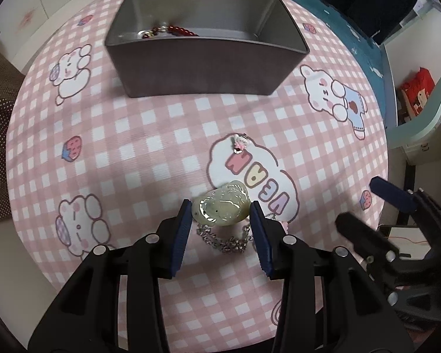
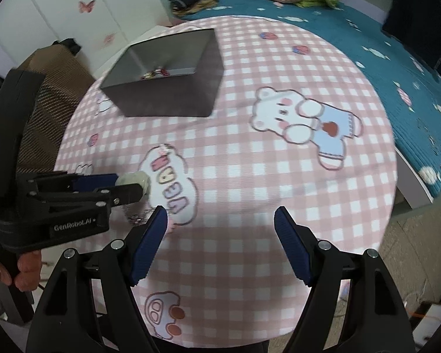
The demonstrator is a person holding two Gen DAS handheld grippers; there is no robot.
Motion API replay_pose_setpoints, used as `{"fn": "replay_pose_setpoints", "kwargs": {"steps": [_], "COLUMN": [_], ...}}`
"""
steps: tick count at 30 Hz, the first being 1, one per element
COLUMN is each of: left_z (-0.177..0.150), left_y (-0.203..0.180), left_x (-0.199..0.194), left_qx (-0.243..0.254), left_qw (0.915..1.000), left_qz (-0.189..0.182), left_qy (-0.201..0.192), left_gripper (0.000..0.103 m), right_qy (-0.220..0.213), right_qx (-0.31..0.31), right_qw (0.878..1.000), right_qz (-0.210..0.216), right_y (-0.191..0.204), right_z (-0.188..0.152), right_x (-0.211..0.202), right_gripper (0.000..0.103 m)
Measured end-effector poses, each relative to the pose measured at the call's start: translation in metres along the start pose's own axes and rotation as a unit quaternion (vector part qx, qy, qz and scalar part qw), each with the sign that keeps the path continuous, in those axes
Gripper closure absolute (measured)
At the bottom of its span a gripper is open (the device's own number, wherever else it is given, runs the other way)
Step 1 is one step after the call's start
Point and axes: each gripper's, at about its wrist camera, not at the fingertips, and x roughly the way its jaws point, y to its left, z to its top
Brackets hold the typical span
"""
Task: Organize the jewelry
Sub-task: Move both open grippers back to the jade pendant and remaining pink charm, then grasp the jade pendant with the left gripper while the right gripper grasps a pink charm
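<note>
Beyond pendant (image 1: pixel 220 206), charm (image 1: pixel 240 143), tin (image 1: pixel 205 67)

A: How many boxes? 
B: One box (image 1: pixel 205 67). 
A: Loose jewelry? 
B: One jade pendant (image 1: pixel 222 207) on one chain (image 1: pixel 229 242), plus one small charm (image 1: pixel 240 143). 
A: Grippers? 
B: Two: left gripper (image 1: pixel 220 223), right gripper (image 2: pixel 220 235).

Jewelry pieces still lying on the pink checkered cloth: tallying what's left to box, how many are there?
2: a pale green jade pendant on a silver chain between the left gripper's fingers, and a small pink charm farther toward the grey metal box. Others may be hidden.
</note>
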Motion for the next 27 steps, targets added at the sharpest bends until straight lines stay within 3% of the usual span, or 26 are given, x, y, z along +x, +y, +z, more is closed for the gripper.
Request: {"fn": "replay_pose_setpoints", "kwargs": {"steps": [5, 11, 20, 27], "left_z": [-0.007, -0.023, -0.040, -0.043], "left_y": [0.015, 0.025, 0.034, 0.032], "left_x": [-0.016, -0.025, -0.026, -0.027], "left_qx": [-0.012, -0.027, -0.051, -0.053], "left_qw": [0.9999, 0.9996, 0.9986, 0.9984], "left_qz": [-0.001, -0.002, -0.010, -0.010], "left_qy": [-0.010, -0.011, -0.006, -0.015], "left_gripper": [0.063, 0.063, 0.063, 0.063], "right_qy": [0.010, 0.030, 0.037, 0.038], "right_qx": [-0.051, -0.109, -0.126, -0.116], "right_qw": [0.999, 0.993, 0.991, 0.992], "right_qz": [0.016, 0.021, 0.009, 0.007], "right_y": [0.022, 0.047, 0.055, 0.052], "right_z": [-0.004, -0.013, -0.017, -0.019], "right_x": [0.012, 0.033, 0.046, 0.045], "right_gripper": [0.033, 0.056, 0.081, 0.082]}}
